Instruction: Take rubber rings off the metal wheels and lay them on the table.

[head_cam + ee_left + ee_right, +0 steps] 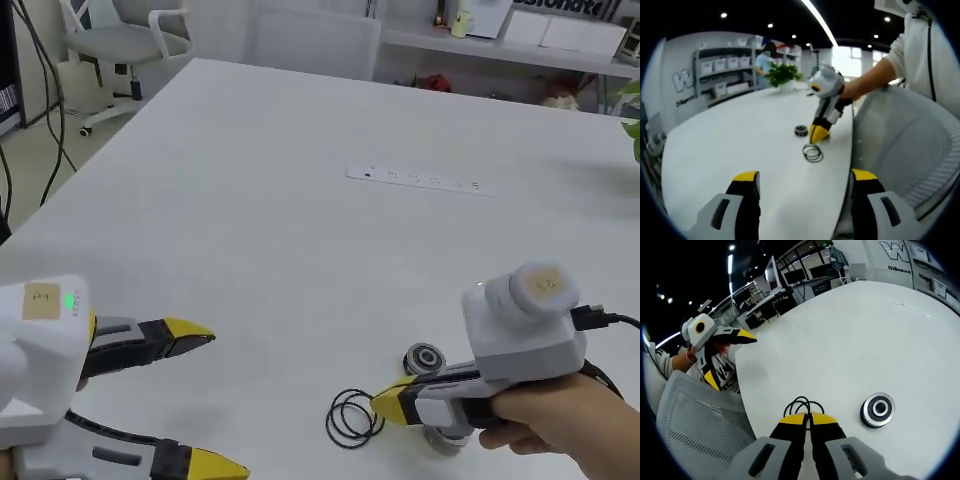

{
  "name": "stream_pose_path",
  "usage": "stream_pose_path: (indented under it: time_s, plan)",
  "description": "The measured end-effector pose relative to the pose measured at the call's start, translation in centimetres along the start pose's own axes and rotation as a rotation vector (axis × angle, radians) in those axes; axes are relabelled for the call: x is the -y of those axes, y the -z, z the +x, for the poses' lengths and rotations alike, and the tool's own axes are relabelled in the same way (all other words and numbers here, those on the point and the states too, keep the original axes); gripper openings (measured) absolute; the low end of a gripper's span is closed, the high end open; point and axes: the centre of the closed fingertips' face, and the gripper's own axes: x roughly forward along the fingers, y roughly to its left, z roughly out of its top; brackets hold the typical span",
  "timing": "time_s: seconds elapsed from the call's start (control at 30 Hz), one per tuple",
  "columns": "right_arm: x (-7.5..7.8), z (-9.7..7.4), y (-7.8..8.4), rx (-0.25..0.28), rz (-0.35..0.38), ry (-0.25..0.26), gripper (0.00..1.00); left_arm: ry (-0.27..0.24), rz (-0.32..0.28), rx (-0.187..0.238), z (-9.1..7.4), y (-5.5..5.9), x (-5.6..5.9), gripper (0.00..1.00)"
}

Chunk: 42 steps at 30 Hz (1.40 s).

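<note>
Several thin black rubber rings [350,418] [813,152] lie overlapped on the white table [300,230]. My right gripper [382,405] [809,417] is shut, and its yellow tips rest at the near edge of the rings [801,402]. I cannot tell whether a ring is pinched. A bare metal wheel [424,358] [878,410] [800,130] lies flat just beside that gripper. A grey round part [445,440] peeks out under the gripper's body. My left gripper [205,400] [805,179] hovers wide open at the near left, holding nothing, well apart from the rings.
A white power strip [420,180] lies across the table's far middle. The table's near edge runs close to the rings, with a grey mesh chair [910,145] beyond it. An office chair [115,45] and shelves stand past the far side.
</note>
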Motion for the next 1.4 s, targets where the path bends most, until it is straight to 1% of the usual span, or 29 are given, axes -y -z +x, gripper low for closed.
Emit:
stream_pose_path:
  time_s: [0.23, 0.37, 0.6, 0.73, 0.87, 1.03, 1.13, 1.33, 1.4]
  plan:
    - [0.6, -0.3, 0.0, 0.004, -0.004, 0.027, 0.04, 0.001, 0.006, -0.006, -0.2, 0.2, -0.3, 0.74]
    - [0.9, -0.7, -0.1, 0.010, -0.005, 0.033, 0.05, -0.004, 0.007, -0.002, -0.3, 0.1, -0.5, 0.74]
    - [0.9, -2.3, -0.6, 0.040, -0.013, 0.036, 0.05, -0.018, 0.003, 0.002, -0.3, -0.1, -0.8, 0.73]
    - [1.0, -3.5, -0.9, 0.063, -0.012, 0.035, 0.06, -0.024, 0.004, 0.003, -0.1, -0.5, -0.8, 0.73]
    - [1.4, -4.6, -1.1, 0.082, -0.013, 0.041, 0.06, -0.029, 0.008, -0.001, 0.1, -0.9, -0.6, 0.72]
    - [2.0, -5.9, -1.2, 0.109, -0.031, 0.046, 0.06, -0.037, 0.014, -0.005, 0.3, -1.4, -0.4, 0.72]
    - [2.1, -6.6, -1.4, 0.124, -0.038, 0.041, 0.07, -0.046, 0.013, -0.006, 0.4, -1.7, -0.5, 0.72]
    - [2.3, -7.6, -1.2, 0.133, -0.080, 0.037, 0.09, -0.071, 0.013, 0.000, 0.6, -2.8, -0.7, 0.72]
    - [2.5, -8.0, -1.1, 0.131, -0.079, 0.036, 0.10, -0.075, 0.008, -0.002, 0.8, -3.3, -0.8, 0.72]
